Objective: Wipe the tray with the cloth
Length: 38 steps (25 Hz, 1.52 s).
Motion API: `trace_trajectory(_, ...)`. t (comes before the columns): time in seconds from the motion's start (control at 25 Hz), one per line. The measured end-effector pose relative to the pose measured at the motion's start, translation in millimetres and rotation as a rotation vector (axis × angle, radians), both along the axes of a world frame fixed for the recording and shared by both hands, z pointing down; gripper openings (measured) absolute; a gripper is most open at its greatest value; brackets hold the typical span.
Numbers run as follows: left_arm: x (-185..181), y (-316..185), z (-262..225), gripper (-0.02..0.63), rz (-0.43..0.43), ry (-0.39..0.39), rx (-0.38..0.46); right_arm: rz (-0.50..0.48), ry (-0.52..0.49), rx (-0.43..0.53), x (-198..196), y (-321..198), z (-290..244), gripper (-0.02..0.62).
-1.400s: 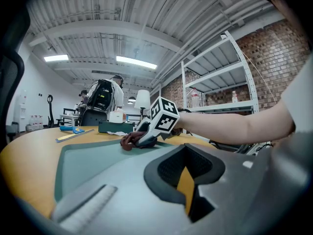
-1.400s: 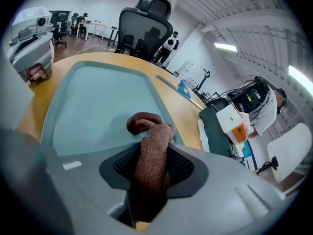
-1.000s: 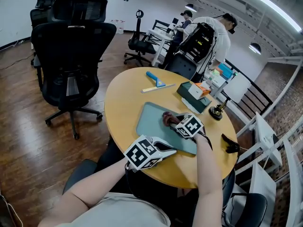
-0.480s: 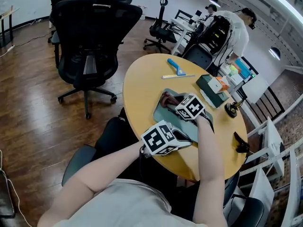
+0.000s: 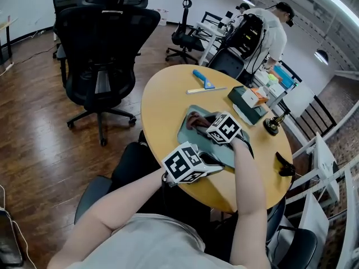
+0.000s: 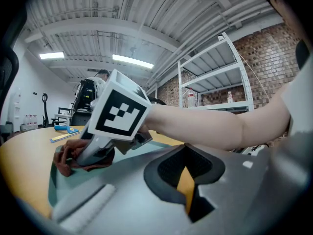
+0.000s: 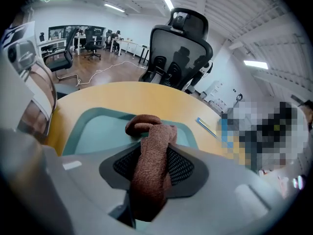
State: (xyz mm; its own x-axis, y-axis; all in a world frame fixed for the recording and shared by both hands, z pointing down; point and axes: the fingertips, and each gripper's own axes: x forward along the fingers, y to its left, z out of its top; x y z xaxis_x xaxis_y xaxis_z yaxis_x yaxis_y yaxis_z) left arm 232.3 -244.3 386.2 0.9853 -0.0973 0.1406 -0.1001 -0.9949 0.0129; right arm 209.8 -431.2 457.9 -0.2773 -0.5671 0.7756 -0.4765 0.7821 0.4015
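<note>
Mid-wipe, I'd say. The right hand-held gripper point(image 5: 206, 128) is clamped on a brown terry cloth point(image 7: 149, 146), whose bunched end presses on the teal tray point(image 7: 93, 126) near its upper-left corner in the head view. The tray sits on the round tabletop point(image 5: 162, 102). The left hand-held gripper point(image 6: 186, 185) hangs at the tray's lower edge, jaws a crack apart and gripping nothing (only tabletop shows through). No dirt is visible, so I can't judge what's clean; the lower-right stretch probably still needs passes.

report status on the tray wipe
Right gripper shut on cloth, pressed to tray, far end. Left gripper empty, jaws slightly apart, near edge. Nothing else on tray.
</note>
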Motion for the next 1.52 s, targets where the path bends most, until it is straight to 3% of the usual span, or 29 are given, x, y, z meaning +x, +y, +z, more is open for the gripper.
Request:
trace_trajectory(0.44,-3.6,2.0,2.0,0.322,0.000,0.006,-0.003,0.187,-0.027,-0.014,102.8,47.1,3.5,0.138)
trace_trajectory(0.72,-5.7,1.3,1.0,0.322,0.003,0.012,-0.002,0.349,0.013,0.004,167.4,75.1,3.5,0.138)
trace_trajectory(0.92,-3.6,0.1,2.9,0.321,0.004,0.012,-0.002,0.410,0.014,0.011,195.9,90.5,5.5,0.138)
trace_trajectory(1.16,-4.4,1.2,2.8,0.322,0.004,0.012,-0.004,0.376,0.042,0.015,188.7,101.3,5.7,0.138)
trace_trajectory(1.32,-2.1,0.3,2.6,0.321,0.003,0.011,-0.002,0.264,-0.043,0.002,149.4,90.9,4.7,0.138)
trace_trajectory(1.52,-1.4,0.7,1.8,0.321,0.005,0.009,0.000,0.151,-0.046,-0.002,97.3,68.8,3.3,0.138)
